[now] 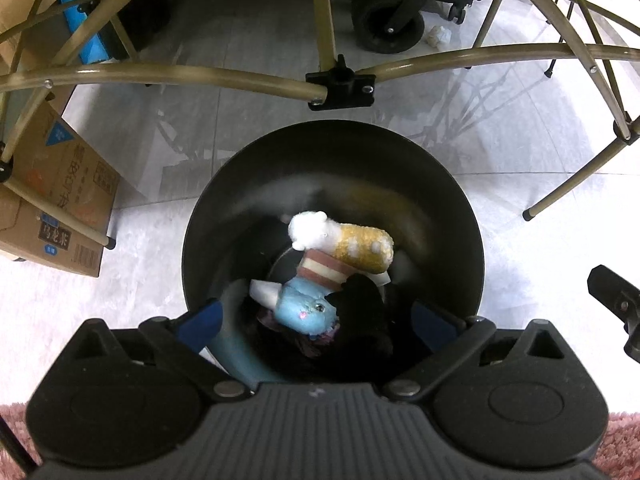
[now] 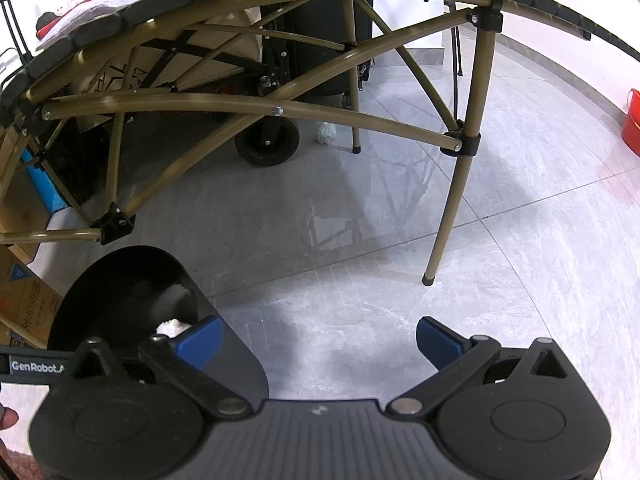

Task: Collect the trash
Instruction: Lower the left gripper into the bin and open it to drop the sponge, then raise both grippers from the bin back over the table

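A: So where is the trash lying?

B: In the bin point(image 1: 332, 216), straight under the left gripper point(image 1: 316, 320), whose jaws are gaping empty. The right gripper point(image 2: 320, 340) is hanging open beside it (over bare floor), farther off.

A: Long axis?

B: The yellow toy point(image 1: 360, 246) is lying crosswise.

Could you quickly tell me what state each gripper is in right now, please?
Left gripper: open over the black bin, holding nothing; plush toys lie inside the bin.
Right gripper: open, empty, above the tiled floor.
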Demonstrator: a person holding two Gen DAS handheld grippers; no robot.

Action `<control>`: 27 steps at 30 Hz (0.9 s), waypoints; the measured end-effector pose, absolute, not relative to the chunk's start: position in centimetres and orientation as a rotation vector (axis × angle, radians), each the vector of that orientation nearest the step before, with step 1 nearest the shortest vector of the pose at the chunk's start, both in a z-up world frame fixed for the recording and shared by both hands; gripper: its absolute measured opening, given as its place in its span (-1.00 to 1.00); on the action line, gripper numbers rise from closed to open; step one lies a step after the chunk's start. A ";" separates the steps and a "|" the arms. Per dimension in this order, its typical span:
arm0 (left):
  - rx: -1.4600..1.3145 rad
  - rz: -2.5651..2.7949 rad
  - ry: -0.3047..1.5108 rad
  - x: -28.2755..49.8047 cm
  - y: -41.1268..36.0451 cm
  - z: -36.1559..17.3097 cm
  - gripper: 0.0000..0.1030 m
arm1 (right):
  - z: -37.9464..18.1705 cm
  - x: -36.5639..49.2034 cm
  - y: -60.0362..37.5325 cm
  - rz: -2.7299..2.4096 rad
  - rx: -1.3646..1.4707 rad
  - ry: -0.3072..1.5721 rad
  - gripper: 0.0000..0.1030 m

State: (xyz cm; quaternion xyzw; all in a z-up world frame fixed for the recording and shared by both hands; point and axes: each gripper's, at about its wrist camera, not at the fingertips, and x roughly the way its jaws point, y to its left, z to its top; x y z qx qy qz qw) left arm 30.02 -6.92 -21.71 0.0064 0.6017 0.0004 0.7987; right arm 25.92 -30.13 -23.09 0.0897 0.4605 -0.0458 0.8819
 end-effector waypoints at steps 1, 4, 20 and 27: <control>0.016 -0.001 1.290 30.0 -6.9 -21.7 1.00 | -23.1 25.9 -30.1 -0.095 0.187 0.959 1.00; 0.020 -0.005 1.291 30.0 -7.0 -21.7 1.00 | -23.1 25.9 -30.1 -0.095 0.187 0.959 1.00; 0.030 -0.035 1.236 29.1 -6.9 -19.7 1.00 | -22.3 25.5 -29.8 -0.078 0.193 0.931 1.00; 0.076 -0.060 1.148 27.9 -7.0 -17.2 1.00 | -20.3 24.5 -29.6 -0.048 0.227 0.857 1.00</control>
